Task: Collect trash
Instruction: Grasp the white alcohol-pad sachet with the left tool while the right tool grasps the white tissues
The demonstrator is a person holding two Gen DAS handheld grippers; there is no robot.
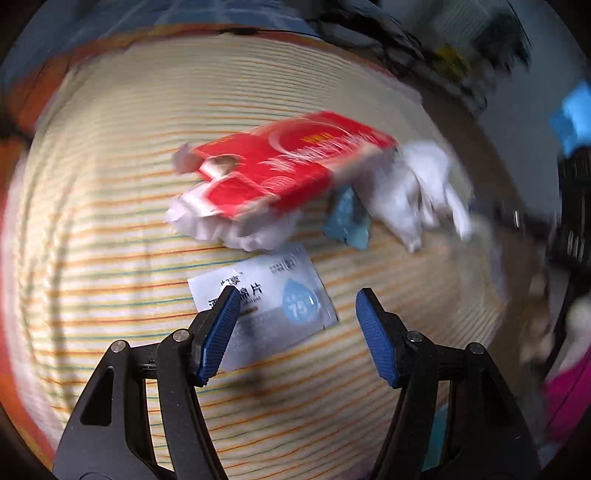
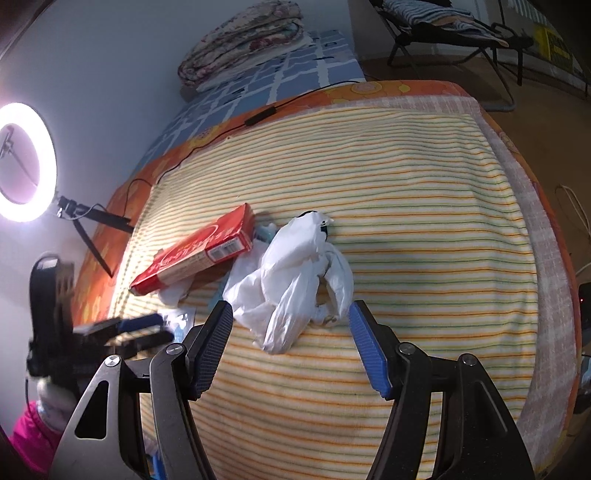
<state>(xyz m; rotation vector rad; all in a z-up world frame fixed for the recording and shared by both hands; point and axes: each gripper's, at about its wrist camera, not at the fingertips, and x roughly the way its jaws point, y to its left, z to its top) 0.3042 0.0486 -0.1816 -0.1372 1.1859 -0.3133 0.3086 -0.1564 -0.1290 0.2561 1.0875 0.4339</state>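
Note:
Trash lies on a striped blanket (image 1: 110, 206). In the blurred left wrist view a red carton (image 1: 288, 166) rests on crumpled white tissue (image 1: 236, 230), with a small blue wrapper (image 1: 347, 218) and a white plastic bag (image 1: 417, 192) to its right. A white wipe sachet (image 1: 266, 295) lies nearest, just beyond my left gripper (image 1: 293, 295), which is open and holds nothing. In the right wrist view my right gripper (image 2: 290, 308) stands open just short of the white plastic bag (image 2: 299, 280). The red carton (image 2: 195, 254) lies left of it. My left gripper (image 2: 140, 325) shows at the left edge.
A black cable (image 2: 258, 114) runs along the orange bed edge (image 2: 369, 90) at the back. A ring light (image 2: 26, 162) on a stand glows at left. Folded bedding (image 2: 243, 40) and a folding chair (image 2: 443, 33) stand behind. A pink sleeve (image 2: 29, 439) is at lower left.

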